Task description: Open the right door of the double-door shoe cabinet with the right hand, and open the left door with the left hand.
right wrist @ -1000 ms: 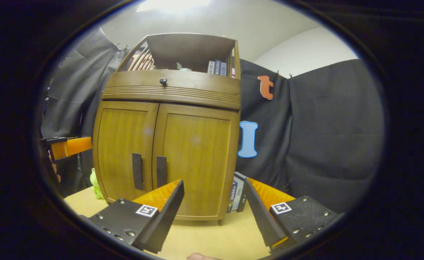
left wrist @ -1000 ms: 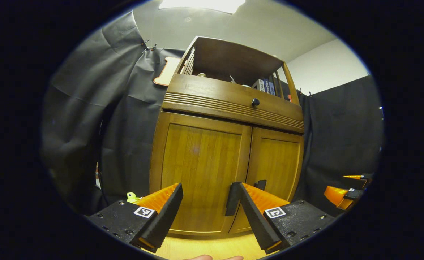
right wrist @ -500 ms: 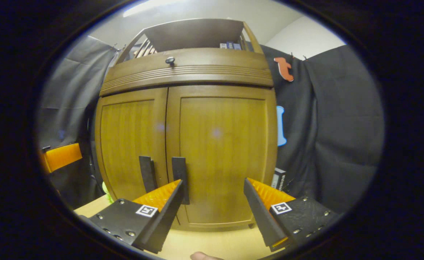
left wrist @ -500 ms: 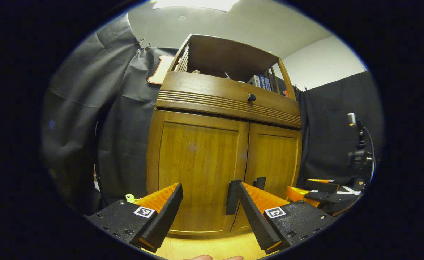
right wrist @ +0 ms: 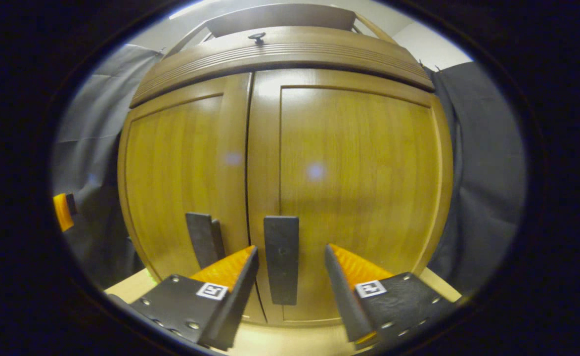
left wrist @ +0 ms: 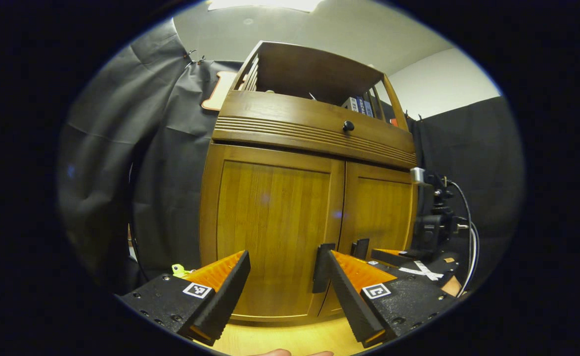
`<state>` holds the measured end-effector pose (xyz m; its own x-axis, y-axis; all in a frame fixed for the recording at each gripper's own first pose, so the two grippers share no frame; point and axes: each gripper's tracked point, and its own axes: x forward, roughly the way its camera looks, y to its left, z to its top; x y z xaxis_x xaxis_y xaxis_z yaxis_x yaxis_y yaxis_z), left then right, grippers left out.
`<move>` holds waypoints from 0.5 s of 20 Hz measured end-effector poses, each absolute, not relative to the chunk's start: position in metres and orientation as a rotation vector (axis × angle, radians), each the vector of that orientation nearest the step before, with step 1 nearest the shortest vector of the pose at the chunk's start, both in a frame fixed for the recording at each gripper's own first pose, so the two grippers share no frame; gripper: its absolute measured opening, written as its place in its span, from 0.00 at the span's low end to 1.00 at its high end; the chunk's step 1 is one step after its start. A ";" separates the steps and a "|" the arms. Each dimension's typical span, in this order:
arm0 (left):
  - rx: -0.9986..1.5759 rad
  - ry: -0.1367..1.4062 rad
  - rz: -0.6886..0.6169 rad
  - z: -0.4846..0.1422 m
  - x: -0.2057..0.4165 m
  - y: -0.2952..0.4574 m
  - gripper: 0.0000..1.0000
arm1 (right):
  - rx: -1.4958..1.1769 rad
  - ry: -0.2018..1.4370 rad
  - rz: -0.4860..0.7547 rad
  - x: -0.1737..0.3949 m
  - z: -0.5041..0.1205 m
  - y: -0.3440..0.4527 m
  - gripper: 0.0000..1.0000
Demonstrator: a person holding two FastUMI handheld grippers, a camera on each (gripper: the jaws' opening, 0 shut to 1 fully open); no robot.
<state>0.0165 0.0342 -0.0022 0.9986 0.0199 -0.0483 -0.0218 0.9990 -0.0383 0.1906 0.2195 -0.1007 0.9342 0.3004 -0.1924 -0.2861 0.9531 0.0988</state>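
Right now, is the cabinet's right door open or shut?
Shut: the right door sits flush beside the left door, and the open right gripper straddles its handle.

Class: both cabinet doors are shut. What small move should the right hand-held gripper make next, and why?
Probably close on the right door's handle. The right hand-held gripper is open with the handle between its fingers, and the right door is still flush with the left door.

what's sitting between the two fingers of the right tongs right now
In the right gripper view, the right door's handle stands in the gap of the open right tongs; neither finger touches it yet.

Each hand-held gripper point(right wrist: 290, 291) bears screws and square markers.
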 end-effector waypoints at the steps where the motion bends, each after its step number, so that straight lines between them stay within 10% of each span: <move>1: -0.043 0.047 0.022 -0.002 0.017 0.035 0.90 | 0.104 0.230 0.341 0.195 -0.106 0.234 0.58; 4: -0.047 0.066 0.020 -0.007 0.020 0.035 0.90 | 0.087 0.247 0.334 0.185 -0.105 0.228 0.18; 10: -0.042 0.066 0.035 -0.008 0.022 0.039 0.90 | 0.082 0.264 0.409 0.182 -0.101 0.231 0.23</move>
